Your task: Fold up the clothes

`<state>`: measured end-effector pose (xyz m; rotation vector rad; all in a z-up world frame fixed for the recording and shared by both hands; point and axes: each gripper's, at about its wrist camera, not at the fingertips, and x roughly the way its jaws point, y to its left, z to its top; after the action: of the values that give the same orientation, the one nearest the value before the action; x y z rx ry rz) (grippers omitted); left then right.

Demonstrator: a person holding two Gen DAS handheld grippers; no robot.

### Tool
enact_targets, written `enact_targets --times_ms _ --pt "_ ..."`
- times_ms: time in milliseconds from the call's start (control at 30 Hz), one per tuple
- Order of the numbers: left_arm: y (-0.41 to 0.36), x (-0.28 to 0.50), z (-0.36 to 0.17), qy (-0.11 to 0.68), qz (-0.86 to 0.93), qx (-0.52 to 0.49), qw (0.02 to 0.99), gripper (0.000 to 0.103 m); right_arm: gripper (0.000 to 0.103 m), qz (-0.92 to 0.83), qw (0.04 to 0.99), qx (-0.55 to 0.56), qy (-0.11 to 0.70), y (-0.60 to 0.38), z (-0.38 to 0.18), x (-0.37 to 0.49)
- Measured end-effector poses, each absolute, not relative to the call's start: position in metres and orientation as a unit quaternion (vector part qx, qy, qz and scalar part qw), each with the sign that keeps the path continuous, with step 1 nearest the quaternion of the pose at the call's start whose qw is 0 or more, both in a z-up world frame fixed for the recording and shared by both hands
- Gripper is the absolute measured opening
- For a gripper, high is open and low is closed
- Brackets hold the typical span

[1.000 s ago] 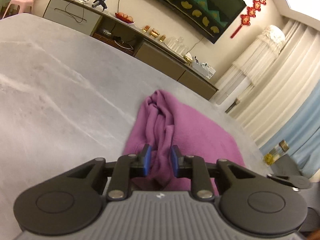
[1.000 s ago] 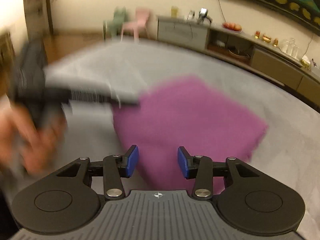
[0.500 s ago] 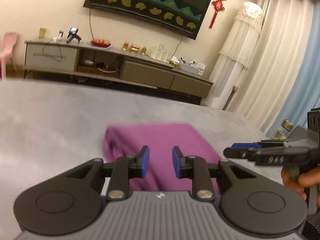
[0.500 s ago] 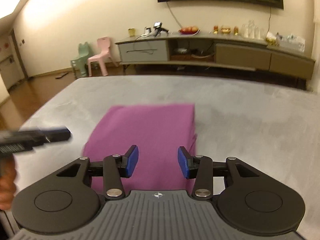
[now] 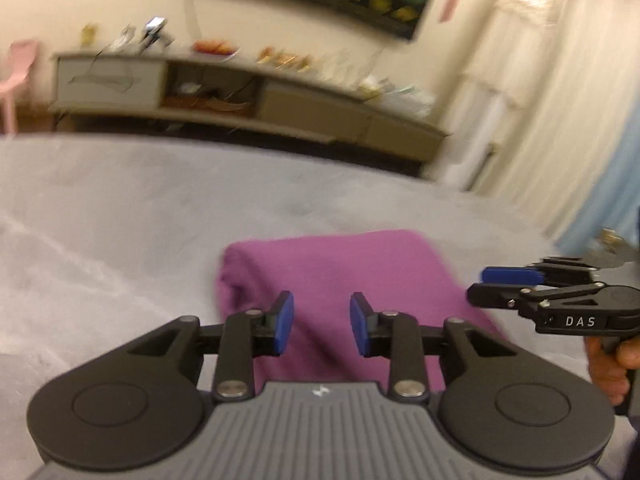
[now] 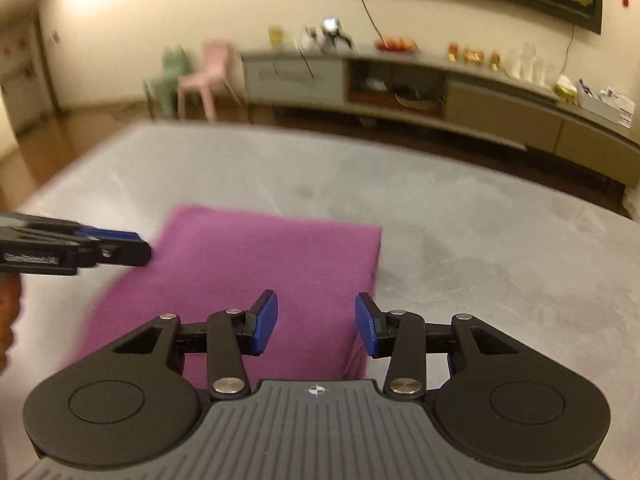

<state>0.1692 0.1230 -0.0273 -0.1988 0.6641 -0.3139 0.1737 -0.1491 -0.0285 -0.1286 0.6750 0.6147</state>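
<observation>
- the left gripper (image 5: 322, 328) hangs over the near left part of the cloth, pointing down and away; its jaws are opening, a narrow gap between the blue pads, nothing pinched.
- the purple cloth (image 6: 256, 276) lies folded flat on the grey table (image 6: 480, 248), a rough rectangle. its long axis runs from the near edge away toward the sideboard (image 6: 500, 108), leaning a little right as it goes in the right wrist view. the left edge looks rolled and thick.
- the right gripper (image 6: 316, 328) hovers above the cloth's near right edge, jaws standing moderately wide, holding nothing.
- a hand (image 5: 608, 368) grips that right tool.
</observation>
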Motion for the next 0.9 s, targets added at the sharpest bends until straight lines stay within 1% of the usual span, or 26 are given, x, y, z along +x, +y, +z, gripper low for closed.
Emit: enact_targets --times_ms 67,167,200,267,367,467,567,600,700,733,767,833,900 --pt "0.105 0.159 -0.032 0.330 -0.159 -0.054 0.929 0.032 0.045 0.322 0.889 -0.053 0.320 -0.165 -0.025 0.150" --pt "0.101 0.170 -0.064 0.364 -0.129 -0.068 0.920 0.039 0.046 0.316 0.879 -0.051 0.353 -0.181 -0.066 0.143" --pt "0.101 0.168 -0.062 0.361 -0.122 -0.074 0.922 0.038 0.060 0.306 0.881 -0.018 0.362 -0.192 -0.073 0.147" --pt "0.102 0.161 -0.049 0.347 -0.112 -0.086 0.927 0.036 0.058 0.282 0.882 0.060 0.374 -0.217 -0.073 0.154" --pt "0.093 0.139 -0.029 0.317 -0.114 -0.069 0.939 0.035 0.058 0.305 0.879 0.087 0.357 -0.237 -0.050 0.148" --pt "0.075 0.123 -0.027 0.300 -0.133 -0.045 0.944 0.035 0.058 0.368 0.849 0.041 0.378 -0.230 -0.052 0.144" --pt "0.051 0.120 -0.039 0.314 -0.149 0.003 0.938 0.035 0.059 0.368 0.848 -0.053 0.377 -0.209 -0.066 0.134" --pt "0.044 0.119 -0.043 0.317 -0.153 0.023 0.936 0.036 0.057 0.364 0.850 -0.067 0.375 -0.205 -0.068 0.133" --pt "0.035 0.120 -0.057 0.326 -0.146 0.057 0.932 0.036 0.036 0.360 0.854 -0.086 0.365 -0.198 -0.069 0.133" --pt "0.036 0.121 -0.060 0.330 -0.144 0.056 0.931 0.037 0.027 0.363 0.856 -0.091 0.357 -0.198 -0.068 0.131" --pt "0.038 0.123 -0.064 0.332 -0.141 0.054 0.931 0.037 0.020 0.369 0.856 -0.105 0.347 -0.195 -0.066 0.127" --pt "0.041 0.122 -0.067 0.333 -0.139 0.050 0.931 0.037 0.013 0.375 0.857 -0.149 0.319 -0.186 -0.062 0.115" --pt "0.043 0.120 -0.068 0.332 -0.138 0.050 0.932 0.037 0.012 0.373 0.864 -0.198 0.272 -0.177 -0.060 0.103"
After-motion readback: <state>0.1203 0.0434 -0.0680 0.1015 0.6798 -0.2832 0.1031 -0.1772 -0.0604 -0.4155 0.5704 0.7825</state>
